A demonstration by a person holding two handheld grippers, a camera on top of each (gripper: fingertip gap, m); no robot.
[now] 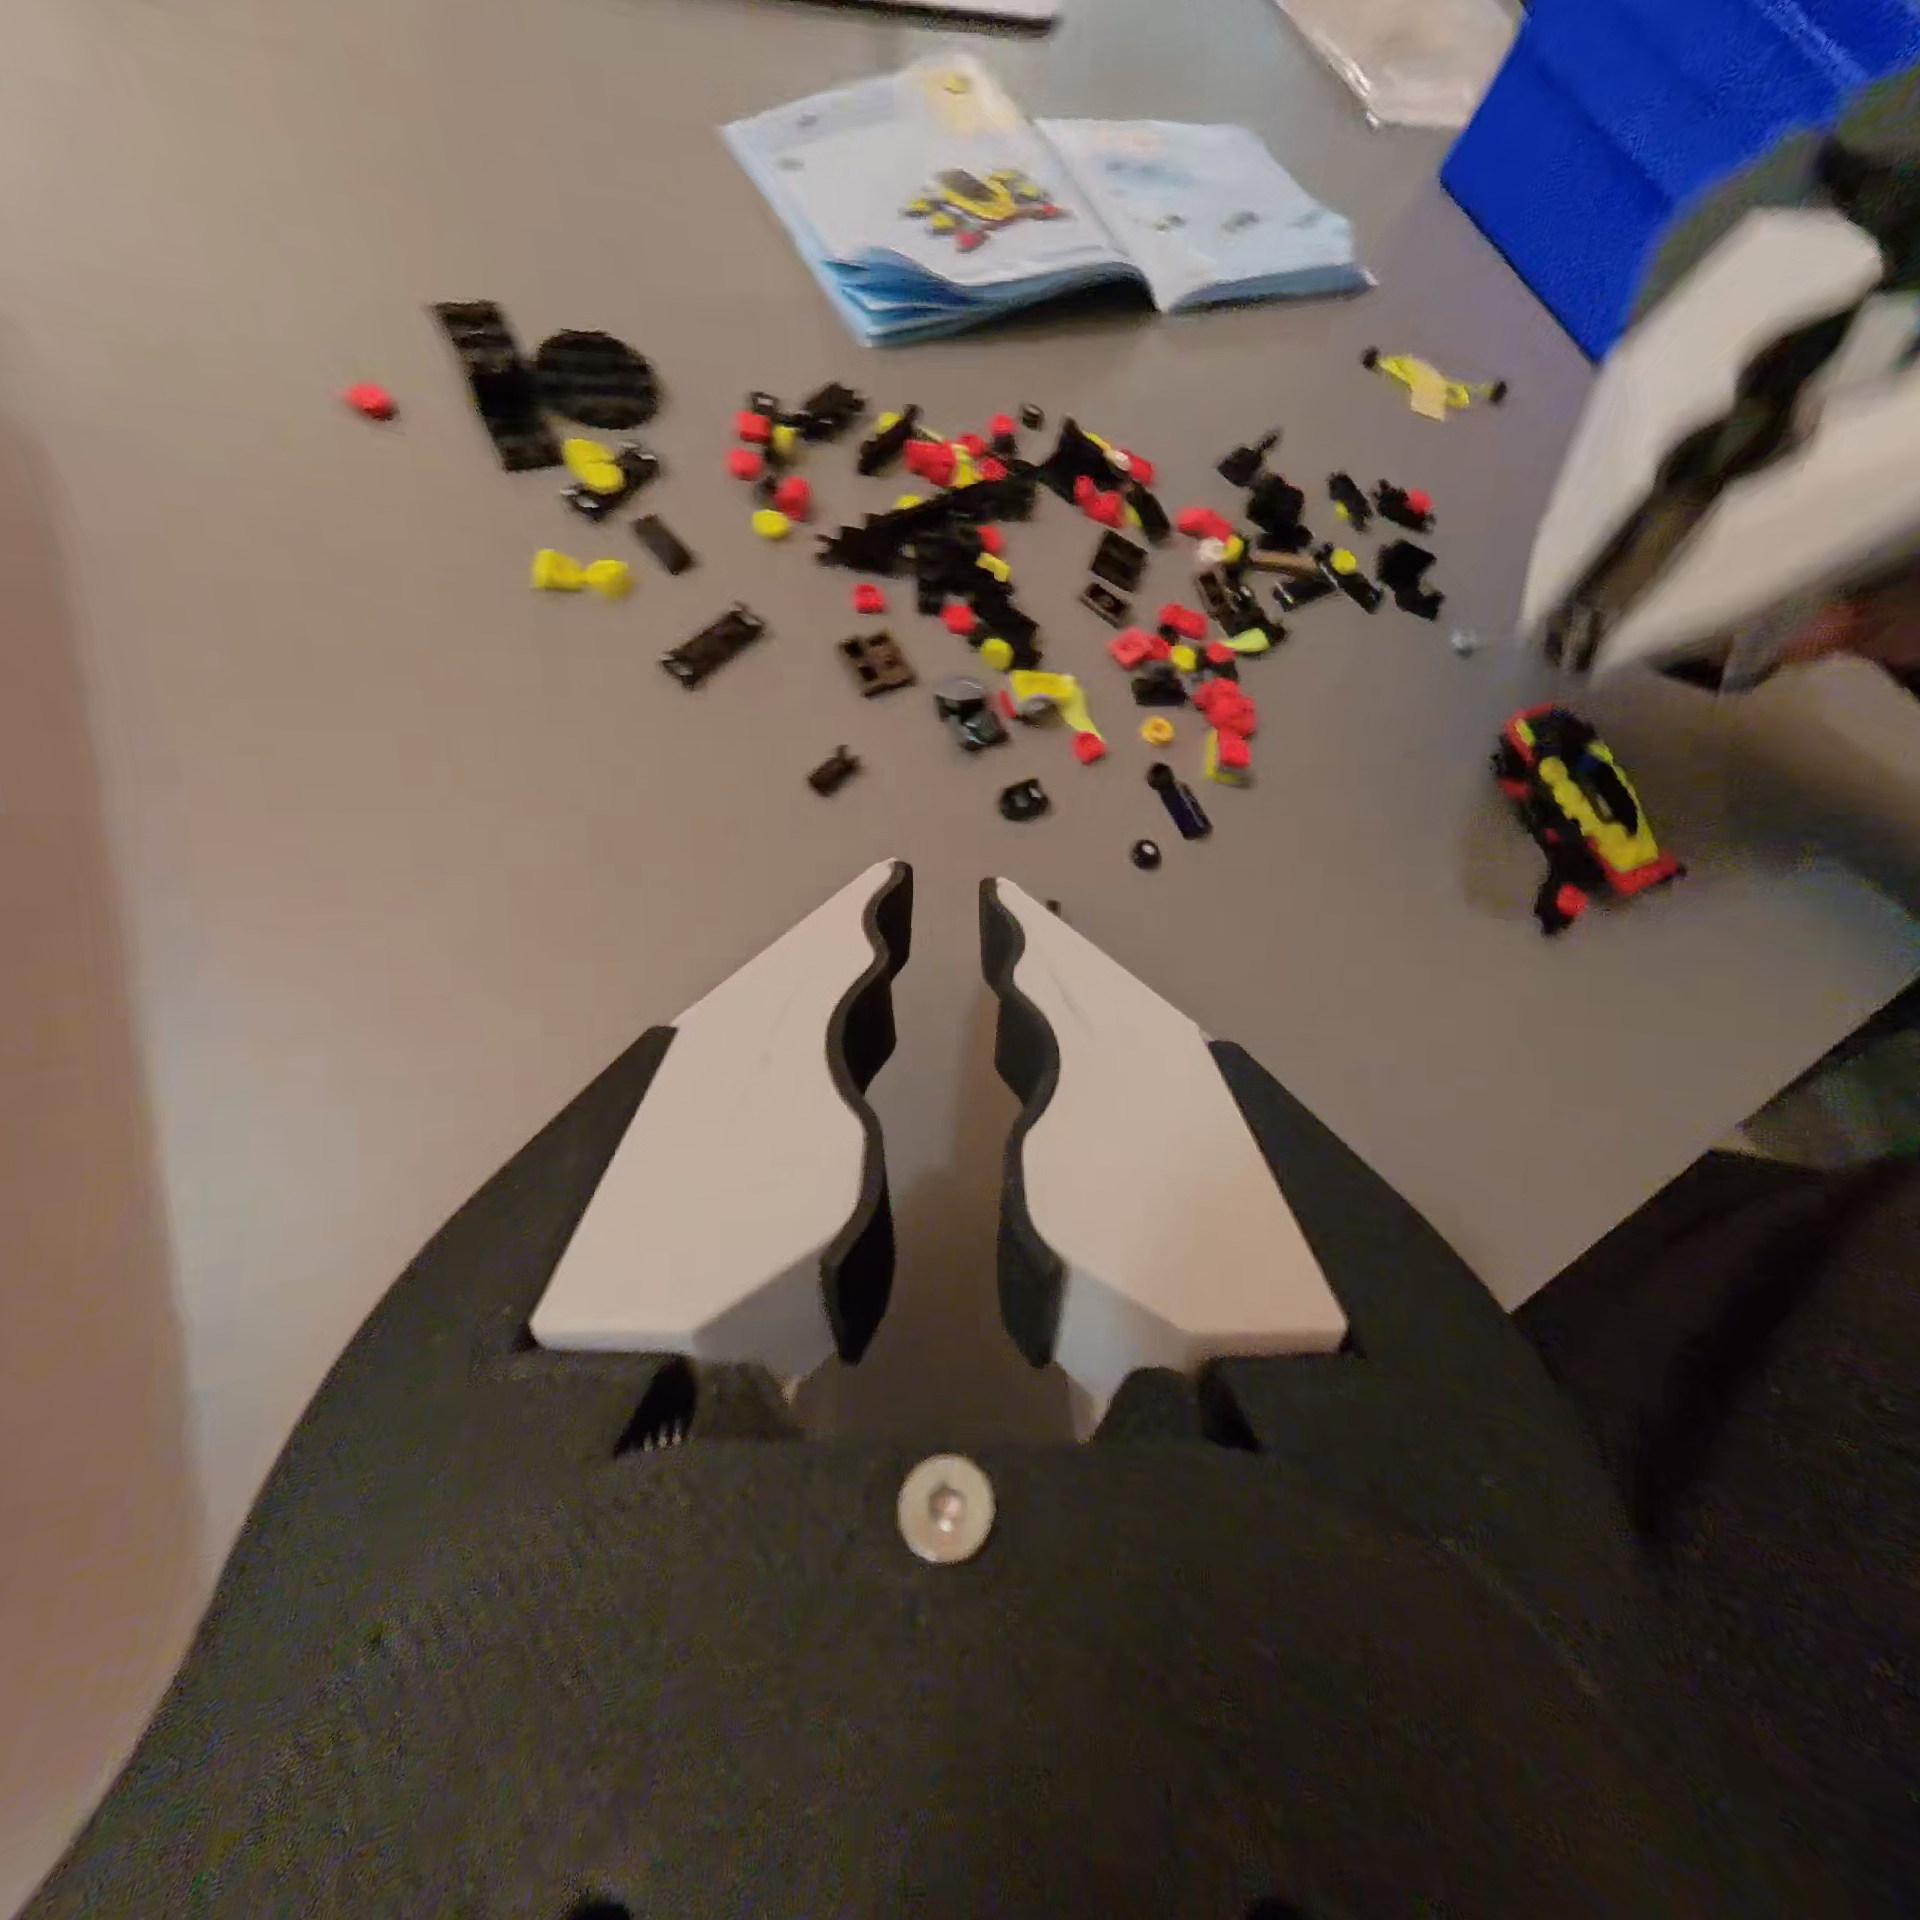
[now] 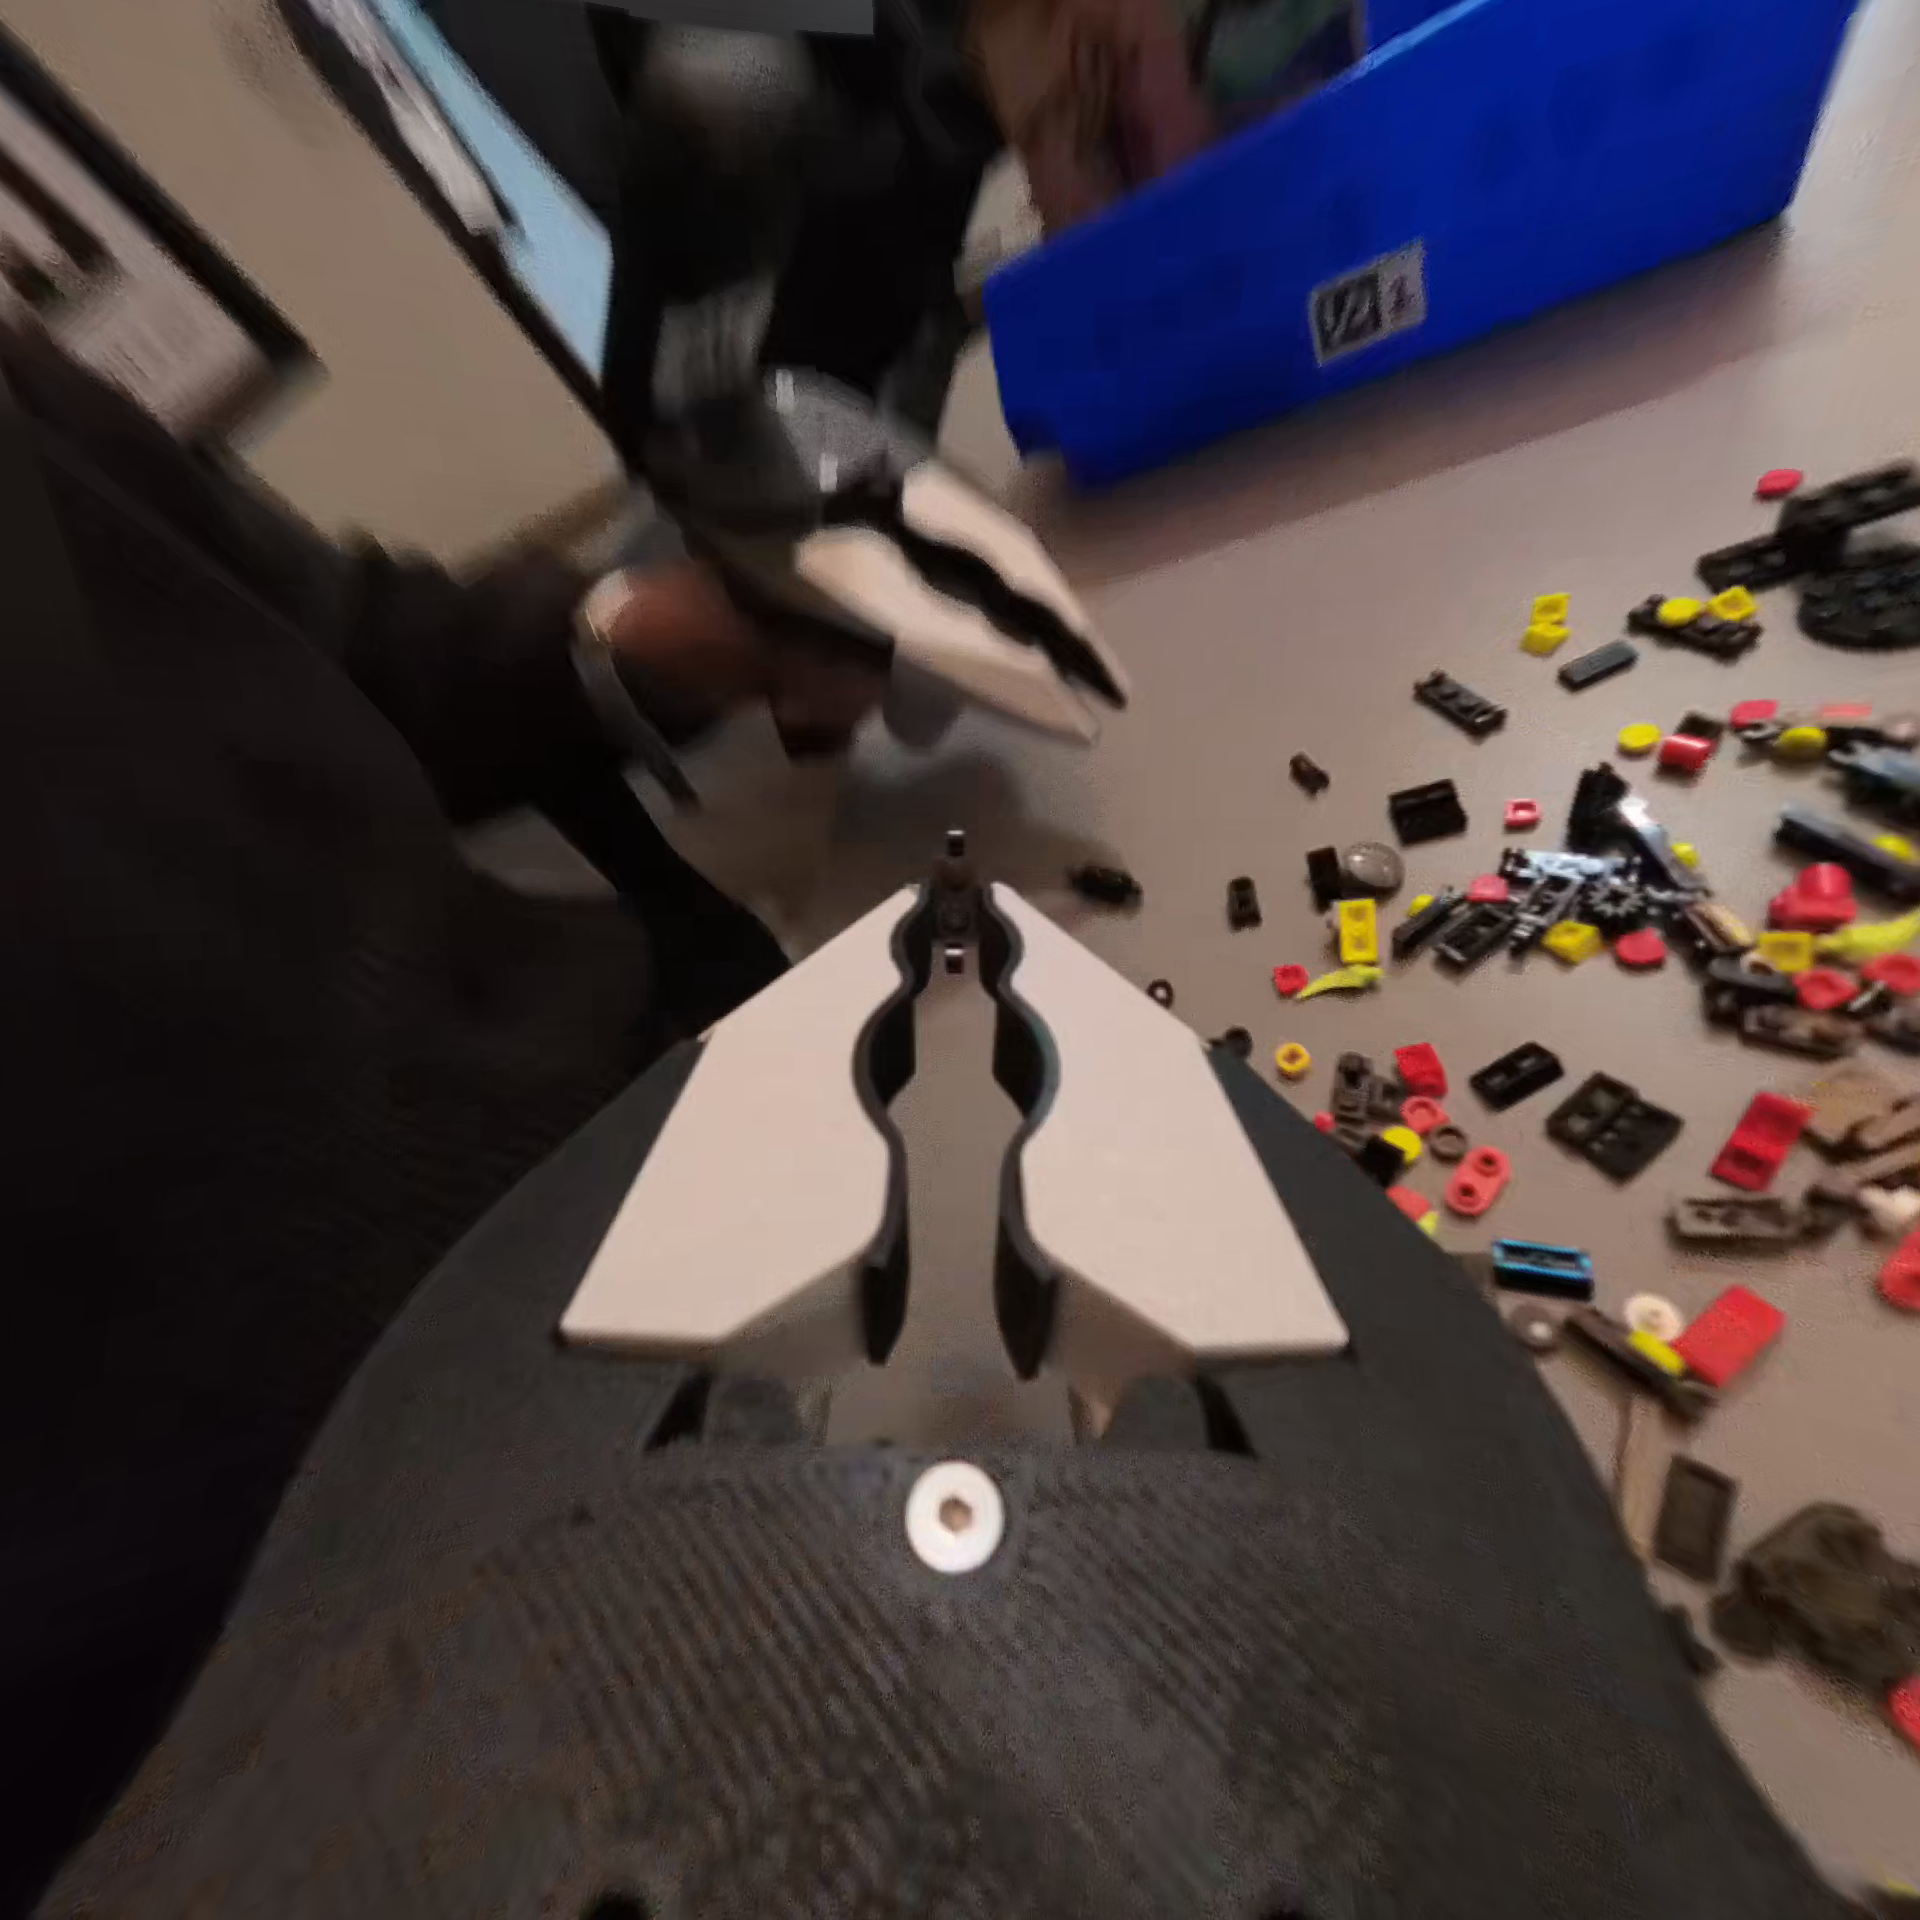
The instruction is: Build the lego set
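While the blue bin hides its contents, my right gripper pinches a small black brick piece; my left gripper gapes empty; only its view shows the booklet.

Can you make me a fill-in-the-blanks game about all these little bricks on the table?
1. The right gripper pinches a small ____ piece at its fingertips.
2. The left gripper is slightly open and holds ____.
3. The big bin behind the loose bricks is coloured ____.
4. The open instruction booklet has light ____ pages.

Missing words: black; nothing; blue; blue
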